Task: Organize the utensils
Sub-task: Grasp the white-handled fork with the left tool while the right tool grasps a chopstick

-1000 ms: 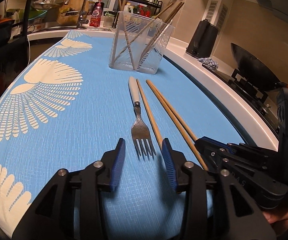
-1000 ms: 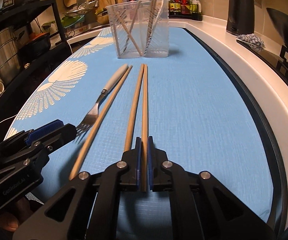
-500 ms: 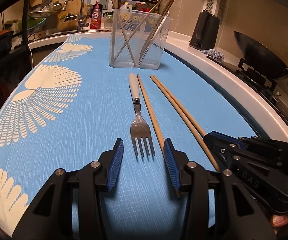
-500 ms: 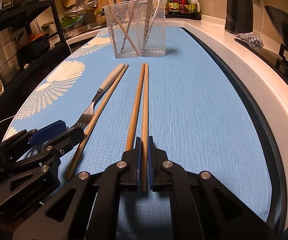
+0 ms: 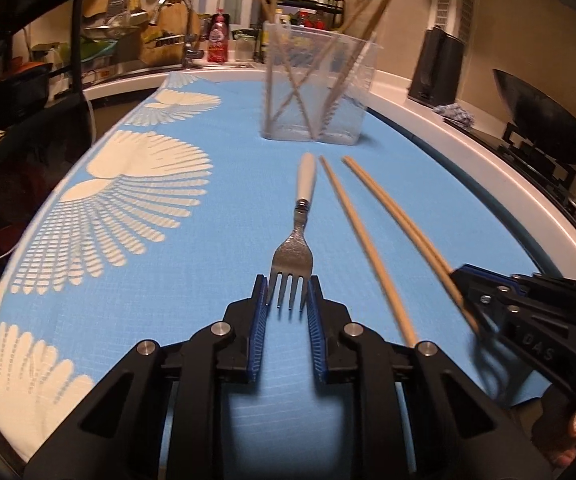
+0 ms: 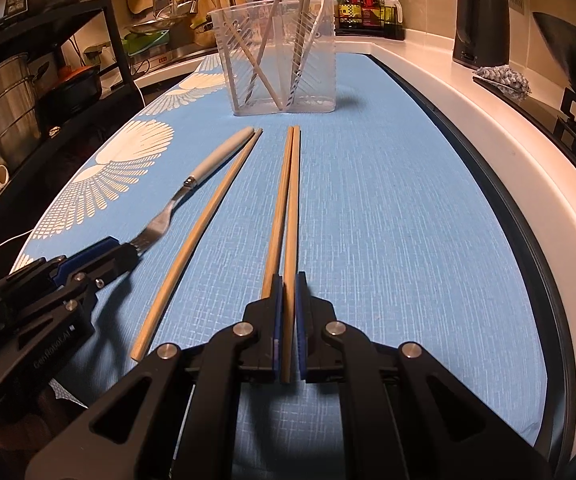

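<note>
A fork (image 5: pixel 295 236) with a white handle lies on the blue mat (image 5: pixel 215 216), tines toward me. My left gripper (image 5: pixel 288 298) has its blue pads close against both sides of the tines. A single chopstick (image 5: pixel 362 240) lies right of the fork. My right gripper (image 6: pixel 286 296) is shut on one chopstick (image 6: pixel 292 208) of a pair; the other chopstick (image 6: pixel 279 208) lies beside it. The right gripper also shows in the left wrist view (image 5: pixel 464 280). A clear utensil holder (image 6: pixel 275 56) with several chopsticks stands at the far end of the mat.
The white counter edge (image 6: pixel 536 168) runs along the right of the mat. A black kettle (image 6: pixel 482 24) and a cloth (image 6: pixel 504 78) sit on it. A wok (image 5: pixel 544 120) sits at right. A sink and faucet (image 5: pixel 185 28) lie behind, a black rack (image 6: pixel 19 80) at left.
My left gripper has moved forward and narrowed, from wide open just short of the fork to pads against its tines. The right gripper keeps hold of its chopstick.
</note>
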Motion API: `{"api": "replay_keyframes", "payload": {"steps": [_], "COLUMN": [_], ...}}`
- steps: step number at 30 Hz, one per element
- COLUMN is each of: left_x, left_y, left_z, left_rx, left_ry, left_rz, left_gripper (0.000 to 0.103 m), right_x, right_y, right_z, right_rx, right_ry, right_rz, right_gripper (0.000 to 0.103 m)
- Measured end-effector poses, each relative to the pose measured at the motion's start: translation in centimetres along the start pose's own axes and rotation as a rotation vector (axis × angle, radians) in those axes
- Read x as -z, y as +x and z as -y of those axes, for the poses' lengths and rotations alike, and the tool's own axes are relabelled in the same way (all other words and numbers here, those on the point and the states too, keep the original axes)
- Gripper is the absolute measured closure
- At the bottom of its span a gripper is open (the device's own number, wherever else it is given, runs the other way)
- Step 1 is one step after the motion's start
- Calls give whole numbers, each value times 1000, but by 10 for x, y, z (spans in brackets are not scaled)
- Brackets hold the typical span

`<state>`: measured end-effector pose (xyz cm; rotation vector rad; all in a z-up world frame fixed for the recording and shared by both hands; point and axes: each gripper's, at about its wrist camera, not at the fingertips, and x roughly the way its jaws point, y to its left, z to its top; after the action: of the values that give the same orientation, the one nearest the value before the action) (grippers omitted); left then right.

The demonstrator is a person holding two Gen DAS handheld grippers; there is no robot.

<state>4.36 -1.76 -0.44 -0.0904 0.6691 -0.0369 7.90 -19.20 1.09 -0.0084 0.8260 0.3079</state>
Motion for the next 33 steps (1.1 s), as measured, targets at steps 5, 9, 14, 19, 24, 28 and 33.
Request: {"api": "replay_keyframes", "payload": {"steps": [5, 9, 14, 19, 24, 28, 33], "left_x": [2, 3, 1, 3, 4, 5, 3], "left_y": [-3, -4, -10, -1, 5, 6, -5], "left_z": [-9, -14, -33, -47, -39, -31, -11], "left_rx": [-112, -70, -17, 52, 41, 17, -59], "left_ry": [21, -18, -134, -257, -234, -187, -39], "left_rz": [32, 44, 78, 50, 40, 41, 102], "left_gripper": [83, 79, 62, 69, 77, 85, 91], "right_x": [1, 0, 0, 1, 0, 0, 0], "right_y": [0, 1, 1, 1, 1, 1, 1], "right_z": [0, -1, -1, -1, -2, -2, -2], "right_rx": [-1, -2, -7, -8, -5, -5, -2], "right_ry": [1, 0, 0, 1, -2, -2, -4], "right_rz": [2, 3, 6, 6, 7, 7, 7], "right_gripper": [96, 96, 96, 96, 96, 96, 96]}}
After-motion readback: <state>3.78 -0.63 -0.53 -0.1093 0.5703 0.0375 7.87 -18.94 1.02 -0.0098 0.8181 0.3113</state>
